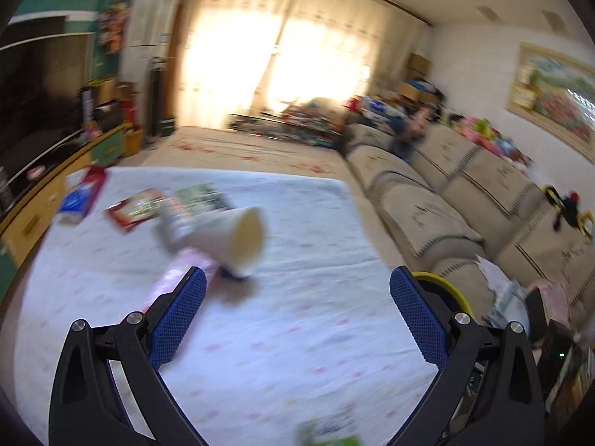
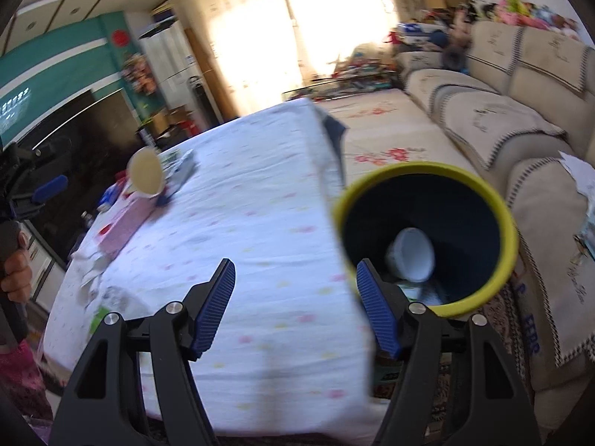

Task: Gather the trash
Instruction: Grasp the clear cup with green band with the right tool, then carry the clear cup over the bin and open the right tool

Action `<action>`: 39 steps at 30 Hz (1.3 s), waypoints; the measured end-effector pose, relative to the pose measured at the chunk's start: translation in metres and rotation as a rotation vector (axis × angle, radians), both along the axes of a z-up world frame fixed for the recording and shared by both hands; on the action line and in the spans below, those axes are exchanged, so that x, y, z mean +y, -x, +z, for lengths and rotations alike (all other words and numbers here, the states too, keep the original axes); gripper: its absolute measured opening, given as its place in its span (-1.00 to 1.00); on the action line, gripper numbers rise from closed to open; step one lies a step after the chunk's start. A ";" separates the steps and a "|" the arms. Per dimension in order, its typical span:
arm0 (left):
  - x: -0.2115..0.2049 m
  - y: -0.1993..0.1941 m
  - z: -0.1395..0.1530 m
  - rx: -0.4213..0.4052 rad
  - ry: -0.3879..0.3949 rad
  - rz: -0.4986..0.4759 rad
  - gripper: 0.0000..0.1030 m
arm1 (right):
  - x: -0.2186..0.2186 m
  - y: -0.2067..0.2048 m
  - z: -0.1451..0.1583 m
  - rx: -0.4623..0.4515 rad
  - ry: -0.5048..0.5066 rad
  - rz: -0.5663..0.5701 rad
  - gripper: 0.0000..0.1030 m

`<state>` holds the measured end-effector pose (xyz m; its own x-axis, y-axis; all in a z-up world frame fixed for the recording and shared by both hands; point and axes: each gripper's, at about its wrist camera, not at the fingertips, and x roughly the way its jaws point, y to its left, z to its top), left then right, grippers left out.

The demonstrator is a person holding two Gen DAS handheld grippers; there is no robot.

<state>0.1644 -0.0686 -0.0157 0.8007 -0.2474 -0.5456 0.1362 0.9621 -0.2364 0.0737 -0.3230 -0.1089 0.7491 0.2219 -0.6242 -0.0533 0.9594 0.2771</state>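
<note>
A white paper cup [image 1: 238, 238] lies on its side on the cloth-covered table [image 1: 297, 334], ahead and a little left of my open, empty left gripper [image 1: 297, 297]. It also shows in the right wrist view [image 2: 145, 171]. Wrappers [image 1: 137, 210] and a pink pack [image 1: 178, 275] lie beside it. A dark bin with a yellow rim [image 2: 427, 238] stands off the table's right edge and holds a white cup [image 2: 411, 256]. My right gripper [image 2: 295, 290] is open and empty, above the table edge next to the bin.
A beige sofa [image 1: 465, 200] runs along the right. A TV cabinet [image 1: 41, 200] stands at the left. A green wrapper [image 1: 327, 431] lies at the near table edge. The left gripper and the hand holding it [image 2: 16, 275] show at the left of the right wrist view.
</note>
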 end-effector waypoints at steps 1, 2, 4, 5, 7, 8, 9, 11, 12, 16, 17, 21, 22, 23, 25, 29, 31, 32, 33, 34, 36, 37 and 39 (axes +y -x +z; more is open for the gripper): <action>0.017 0.011 -0.004 0.000 -0.005 0.042 0.90 | 0.013 0.001 0.001 -0.004 0.006 0.029 0.25; 0.033 0.022 -0.008 0.003 -0.011 0.081 0.90 | 0.026 0.003 0.002 -0.007 0.011 0.058 0.25; 0.059 0.042 -0.017 0.005 -0.020 0.140 0.90 | 0.051 0.009 0.004 -0.019 0.017 0.119 0.25; 0.072 0.051 -0.022 0.007 -0.029 0.164 0.90 | 0.063 0.013 0.006 -0.033 0.021 0.144 0.25; 0.094 0.069 -0.030 0.010 -0.047 0.202 0.90 | 0.086 0.024 0.010 -0.067 0.024 0.191 0.25; 0.101 0.077 -0.032 0.011 -0.050 0.213 0.90 | 0.096 0.027 0.012 -0.081 0.023 0.208 0.25; 0.109 0.085 -0.034 0.011 -0.049 0.224 0.90 | 0.105 0.031 0.014 -0.097 0.024 0.225 0.26; 0.121 0.092 -0.038 0.012 -0.034 0.231 0.90 | 0.123 0.040 0.018 -0.129 0.038 0.253 0.34; 0.125 0.096 -0.040 0.013 -0.021 0.232 0.90 | 0.132 0.043 0.018 -0.137 0.053 0.260 0.38; 0.134 0.109 -0.047 0.009 0.002 0.219 0.90 | 0.155 0.049 0.011 -0.147 0.122 0.269 0.44; 0.135 0.113 -0.047 0.004 0.003 0.215 0.90 | 0.161 0.050 0.007 -0.136 0.135 0.271 0.44; 0.133 0.120 -0.046 -0.006 0.008 0.202 0.90 | 0.169 0.045 -0.010 -0.102 0.166 0.265 0.44; 0.133 0.121 -0.047 -0.004 0.011 0.199 0.90 | 0.171 0.044 -0.015 -0.094 0.166 0.261 0.44; 0.133 0.120 -0.047 -0.003 0.012 0.197 0.90 | 0.171 0.043 -0.018 -0.090 0.165 0.257 0.44; 0.131 0.118 -0.049 0.003 0.010 0.199 0.90 | 0.174 0.043 -0.022 -0.089 0.173 0.249 0.43; 0.129 0.113 -0.051 0.015 0.017 0.196 0.90 | 0.174 0.037 -0.030 -0.081 0.174 0.236 0.27; 0.125 0.111 -0.052 0.023 0.012 0.191 0.90 | 0.171 0.036 -0.030 -0.087 0.168 0.228 0.15; 0.123 0.109 -0.053 0.027 0.010 0.188 0.90 | 0.170 0.035 -0.030 -0.090 0.166 0.225 0.04; 0.122 0.108 -0.055 0.030 0.010 0.185 0.90 | 0.169 0.035 -0.029 -0.096 0.164 0.221 0.01; 0.120 0.106 -0.056 0.035 0.010 0.181 0.90 | 0.167 0.035 -0.028 -0.102 0.157 0.221 -0.05; 0.118 0.104 -0.058 0.041 0.007 0.175 0.90 | 0.163 0.036 -0.026 -0.115 0.146 0.222 -0.06; 0.116 0.103 -0.059 0.044 0.004 0.172 0.90 | 0.161 0.036 -0.024 -0.117 0.145 0.222 -0.06; 0.114 0.101 -0.060 0.047 0.001 0.169 0.90 | 0.158 0.037 -0.022 -0.119 0.135 0.227 -0.06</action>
<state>0.0629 0.0457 -0.0762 0.8045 -0.1123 -0.5833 -0.0387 0.9700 -0.2401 0.0370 -0.1645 -0.1305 0.7592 0.3135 -0.5703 -0.2957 0.9468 0.1269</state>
